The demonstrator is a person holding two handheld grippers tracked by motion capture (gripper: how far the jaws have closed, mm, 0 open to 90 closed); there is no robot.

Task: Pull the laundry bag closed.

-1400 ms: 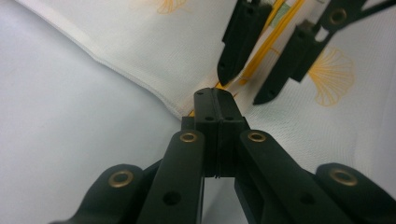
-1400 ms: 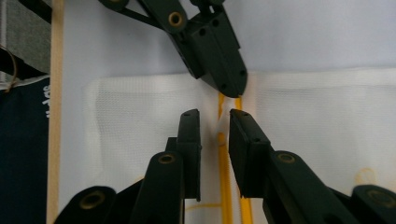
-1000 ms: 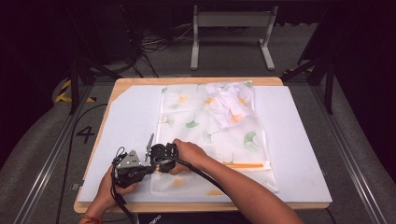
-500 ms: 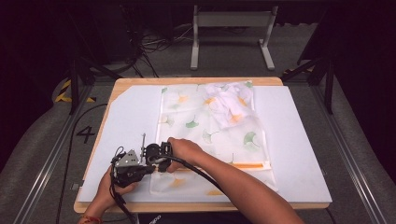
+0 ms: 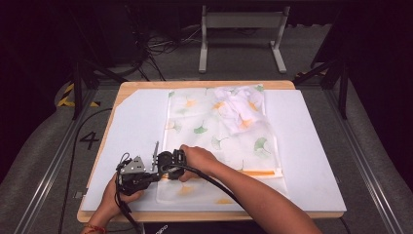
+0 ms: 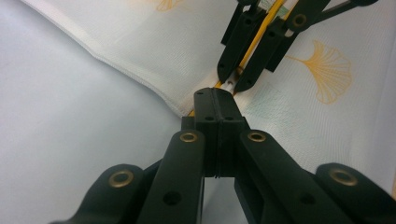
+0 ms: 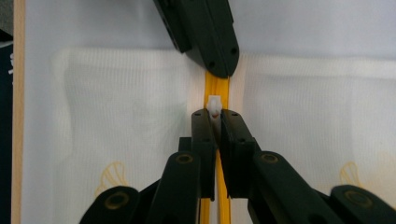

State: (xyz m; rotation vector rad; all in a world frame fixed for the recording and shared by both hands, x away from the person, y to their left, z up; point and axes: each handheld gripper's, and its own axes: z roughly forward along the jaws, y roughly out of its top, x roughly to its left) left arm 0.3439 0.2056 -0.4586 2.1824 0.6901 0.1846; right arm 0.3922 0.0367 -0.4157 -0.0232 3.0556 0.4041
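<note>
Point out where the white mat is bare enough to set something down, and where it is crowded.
Bare: the white mat left of the mesh bag, from the far edge down to the grippers, and the strip right of the bag. Crowded: the near left corner, where the left gripper and right gripper meet at the bag's yellow zipper.

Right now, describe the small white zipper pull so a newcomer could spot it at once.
Start at the white board on the table, then the leaf-printed mesh bag lying on it. Follow its yellow zipper towards the bag's left edge, where the two grippers meet. The zipper pull is the tiny white plastic tab pinched by the right gripper, the only white piece on that yellow strip.
</note>
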